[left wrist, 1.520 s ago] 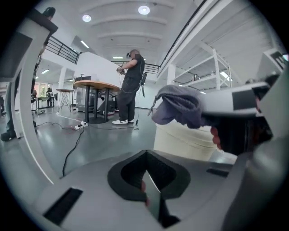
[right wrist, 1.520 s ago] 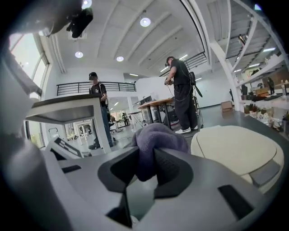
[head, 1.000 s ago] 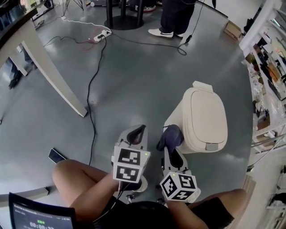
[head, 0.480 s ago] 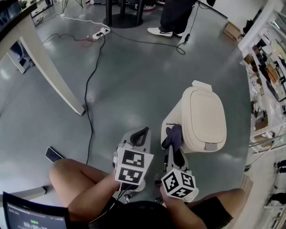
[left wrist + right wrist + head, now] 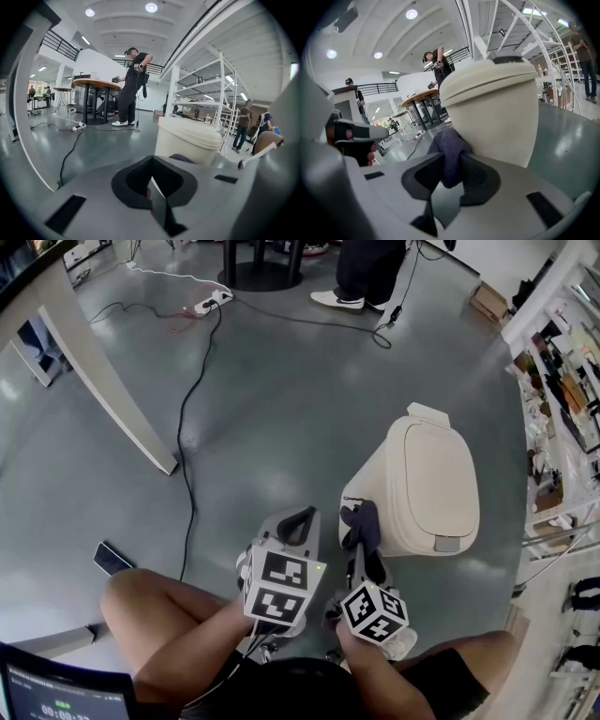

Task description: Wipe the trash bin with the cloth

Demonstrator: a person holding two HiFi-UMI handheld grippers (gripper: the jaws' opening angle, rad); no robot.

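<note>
A cream trash bin (image 5: 427,488) with a closed lid stands on the grey floor, right of centre in the head view. My right gripper (image 5: 362,532) is shut on a dark purple cloth (image 5: 364,518) and holds it against the bin's near left side. In the right gripper view the cloth (image 5: 450,152) bulges out between the pads and touches the bin wall (image 5: 497,112). My left gripper (image 5: 295,522) hovers to the left of the bin, shut with nothing between its pads; in the left gripper view the bin (image 5: 187,140) stands ahead and to the right.
A black cable (image 5: 187,418) runs across the floor from a power strip (image 5: 208,304) at the back. A white slanted post (image 5: 103,381) stands at left, a phone (image 5: 111,559) lies on the floor by my knee, a person's shoes (image 5: 352,301) are at the back, and white shelving (image 5: 562,390) is at right.
The right gripper with the cloth has slid a little along the bin's near side, staying in contact. The left gripper has hardly moved.
</note>
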